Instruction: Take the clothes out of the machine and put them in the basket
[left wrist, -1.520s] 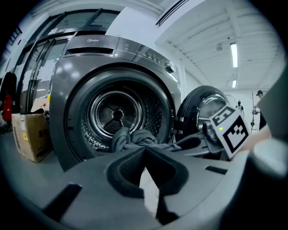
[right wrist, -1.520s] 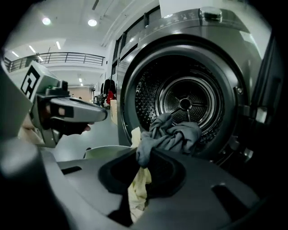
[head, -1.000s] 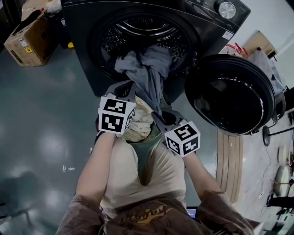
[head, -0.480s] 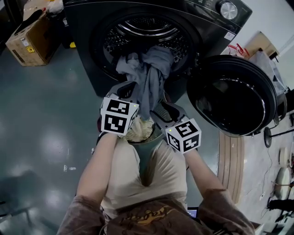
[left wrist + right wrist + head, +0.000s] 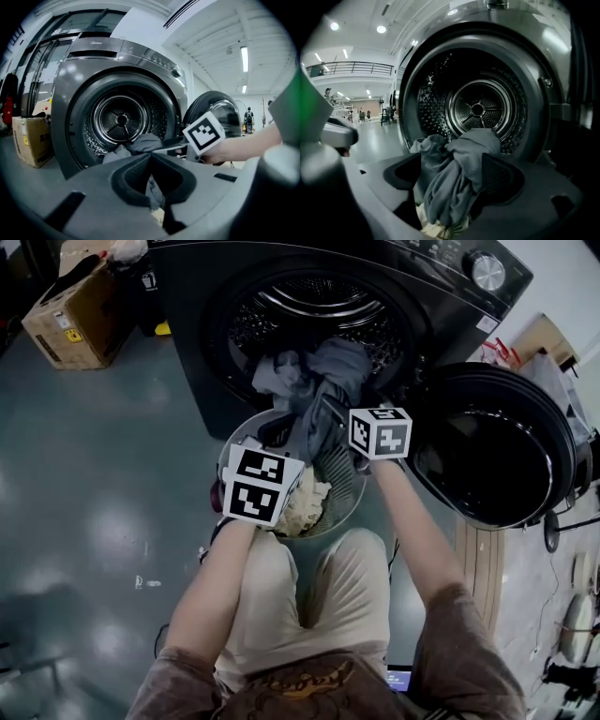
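Observation:
A grey garment (image 5: 323, 381) spills out of the washing machine's drum (image 5: 319, 301) and hangs into the round grey basket (image 5: 349, 486) below it. A cream cloth (image 5: 305, 504) lies in that basket. My right gripper (image 5: 330, 414) reaches to the drum's mouth. Its jaws have just been opening and stand wide, with the grey garment (image 5: 457, 173) loose between them, its pads not pressing. My left gripper (image 5: 275, 431) hovers over the basket; its jaws meet at the tips (image 5: 151, 157), with a fold of grey cloth (image 5: 153, 190) hanging in the slit.
The machine's round door (image 5: 502, 451) stands swung open at the right. A cardboard box (image 5: 70, 320) sits on the floor at the left. The person's legs are just behind the basket. Cables and stands lie at the far right.
My right gripper has left the basket's right side and moved up to the drum's mouth, letting go of the grey cloth as its jaws opened. The left gripper stayed put.

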Demonstrator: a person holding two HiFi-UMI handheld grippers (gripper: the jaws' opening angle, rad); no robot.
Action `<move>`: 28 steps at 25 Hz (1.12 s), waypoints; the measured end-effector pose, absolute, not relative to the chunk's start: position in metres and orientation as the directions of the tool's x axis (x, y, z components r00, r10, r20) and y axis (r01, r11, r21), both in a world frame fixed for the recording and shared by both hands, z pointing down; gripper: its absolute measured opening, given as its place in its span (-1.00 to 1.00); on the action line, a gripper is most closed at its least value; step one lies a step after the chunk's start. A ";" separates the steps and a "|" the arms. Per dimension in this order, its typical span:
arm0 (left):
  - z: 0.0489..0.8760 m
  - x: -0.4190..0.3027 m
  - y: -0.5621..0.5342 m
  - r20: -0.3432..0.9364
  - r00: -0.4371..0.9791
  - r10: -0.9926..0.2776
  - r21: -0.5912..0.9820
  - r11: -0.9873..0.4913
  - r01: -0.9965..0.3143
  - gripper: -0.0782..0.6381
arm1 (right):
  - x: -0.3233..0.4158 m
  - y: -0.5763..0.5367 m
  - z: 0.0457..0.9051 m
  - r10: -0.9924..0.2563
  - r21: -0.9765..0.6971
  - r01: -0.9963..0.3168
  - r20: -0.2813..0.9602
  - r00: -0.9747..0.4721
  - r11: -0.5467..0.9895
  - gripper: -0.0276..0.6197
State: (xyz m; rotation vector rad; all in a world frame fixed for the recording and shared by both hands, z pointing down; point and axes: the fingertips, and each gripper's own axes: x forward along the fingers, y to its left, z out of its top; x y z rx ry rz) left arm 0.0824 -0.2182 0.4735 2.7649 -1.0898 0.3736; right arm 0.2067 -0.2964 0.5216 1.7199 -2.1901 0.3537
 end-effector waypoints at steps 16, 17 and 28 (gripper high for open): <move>0.476 0.073 -0.218 0.296 0.711 -0.638 0.060 -0.730 -0.680 -0.76 | 0.244 -0.390 0.561 -0.834 0.271 -0.960 0.545 0.090 0.073 -0.07; 0.476 0.072 -0.218 0.295 0.710 -0.639 0.060 -0.729 -0.681 -0.76 | 0.244 -0.389 0.560 -0.836 0.272 -0.960 0.541 0.092 0.071 -0.28; 0.475 0.068 -0.220 0.288 0.712 -0.641 0.076 -0.726 -0.684 -0.76 | 0.214 -0.337 0.536 -0.875 0.163 -0.968 0.474 -0.093 0.191 -0.72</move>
